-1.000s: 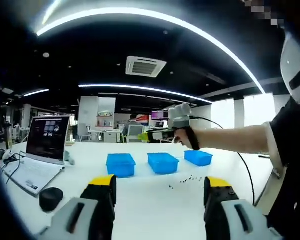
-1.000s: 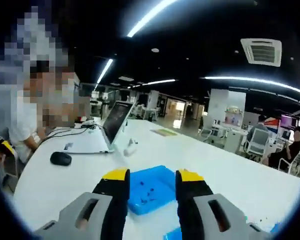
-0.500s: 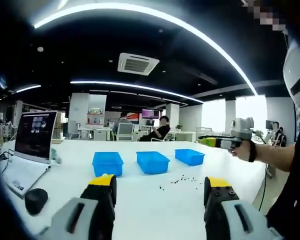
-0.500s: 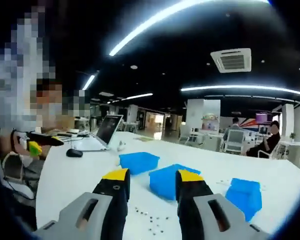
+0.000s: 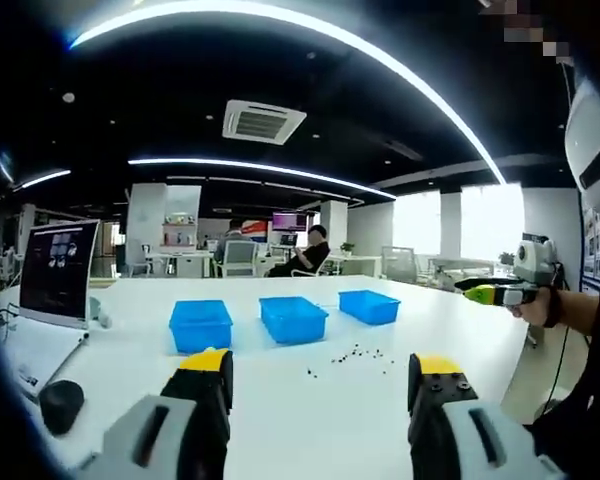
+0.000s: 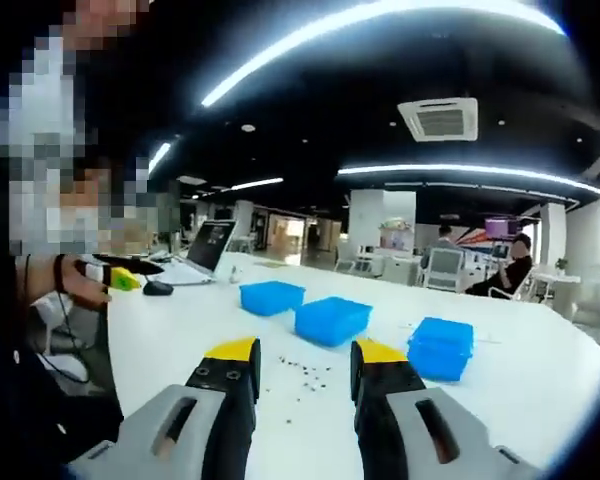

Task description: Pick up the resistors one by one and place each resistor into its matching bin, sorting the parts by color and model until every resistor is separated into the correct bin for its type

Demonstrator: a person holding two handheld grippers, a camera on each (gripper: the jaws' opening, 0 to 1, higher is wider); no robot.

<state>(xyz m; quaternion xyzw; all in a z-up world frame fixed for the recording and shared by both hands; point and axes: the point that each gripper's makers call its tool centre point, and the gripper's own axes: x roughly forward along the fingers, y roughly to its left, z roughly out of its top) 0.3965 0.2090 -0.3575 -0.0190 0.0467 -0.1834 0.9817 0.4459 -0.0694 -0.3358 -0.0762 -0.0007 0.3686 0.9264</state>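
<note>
Left gripper view, tiny dark specks, probably resistors (image 5: 350,357), near blue bins (image 5: 293,318).

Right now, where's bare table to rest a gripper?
Free: white tabletop between the scattered small dark resistors and the near edge. Crowded: around the three blue plastic bins, and the black mouse beside the laptop.

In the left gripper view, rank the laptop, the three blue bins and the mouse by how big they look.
1. laptop, though nearest and cut by the edge
2. left bin and middle bin: alike, can't rank
3. right bin, farther off, so maybe the same real size
4. mouse
</note>
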